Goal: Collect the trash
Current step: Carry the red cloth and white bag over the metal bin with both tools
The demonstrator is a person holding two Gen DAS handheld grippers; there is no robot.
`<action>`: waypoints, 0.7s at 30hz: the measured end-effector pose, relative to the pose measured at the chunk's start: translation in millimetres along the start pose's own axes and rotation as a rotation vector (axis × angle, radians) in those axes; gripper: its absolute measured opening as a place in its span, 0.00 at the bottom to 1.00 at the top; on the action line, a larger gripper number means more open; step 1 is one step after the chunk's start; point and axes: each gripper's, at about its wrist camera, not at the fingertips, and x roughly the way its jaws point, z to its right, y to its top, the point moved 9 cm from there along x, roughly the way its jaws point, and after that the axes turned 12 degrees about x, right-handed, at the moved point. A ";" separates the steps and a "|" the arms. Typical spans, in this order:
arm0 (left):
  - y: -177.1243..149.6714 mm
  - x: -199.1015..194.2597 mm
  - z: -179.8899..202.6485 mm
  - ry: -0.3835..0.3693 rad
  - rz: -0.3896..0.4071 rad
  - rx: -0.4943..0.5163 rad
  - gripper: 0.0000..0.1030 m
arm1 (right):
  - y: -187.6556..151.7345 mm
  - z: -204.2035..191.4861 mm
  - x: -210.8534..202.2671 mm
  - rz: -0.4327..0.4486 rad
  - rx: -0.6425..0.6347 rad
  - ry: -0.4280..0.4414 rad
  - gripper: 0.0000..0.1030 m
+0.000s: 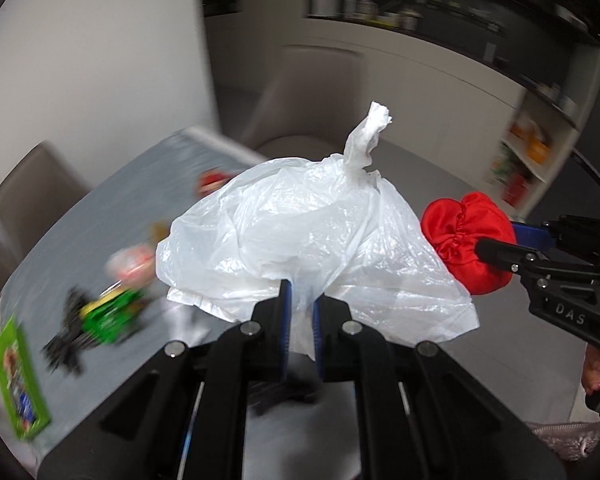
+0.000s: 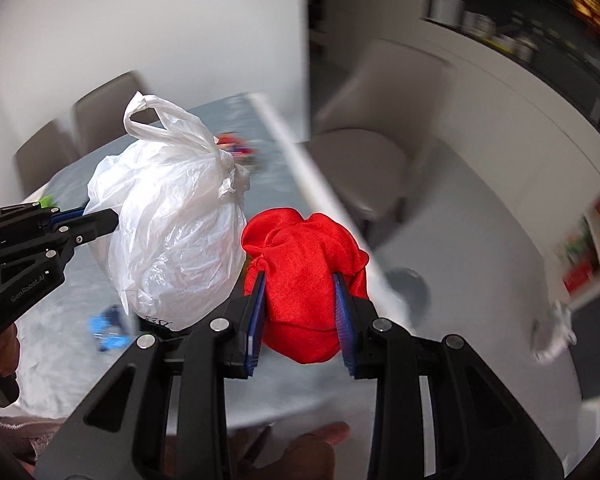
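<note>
My left gripper [image 1: 300,300] is shut on the thin film of a knotted white plastic bag [image 1: 308,236], which bulges above its blue pads over the grey table [image 1: 80,236]. The same white plastic bag [image 2: 172,232] hangs left of centre in the right wrist view, with the left gripper [image 2: 96,220] clamped on its side. My right gripper [image 2: 300,292] is shut on a red cloth pouch [image 2: 304,280], bunched between its blue pads. From the left wrist view the red cloth pouch [image 1: 468,240] sits just right of the bag, held by the right gripper [image 1: 496,248].
Blurred litter lies on the table: a green and black wrapper [image 1: 100,316], a green carton [image 1: 18,376], a red item [image 1: 212,182], a blue scrap [image 2: 108,328]. Grey chairs [image 2: 364,136] stand around the table edge [image 2: 320,184]. Shelves [image 1: 524,156] line the right wall.
</note>
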 end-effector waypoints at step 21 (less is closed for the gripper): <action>117.7 141.6 221.6 -0.249 -0.095 0.158 0.09 | 2.2 261.6 7.5 -0.069 0.231 -0.132 0.29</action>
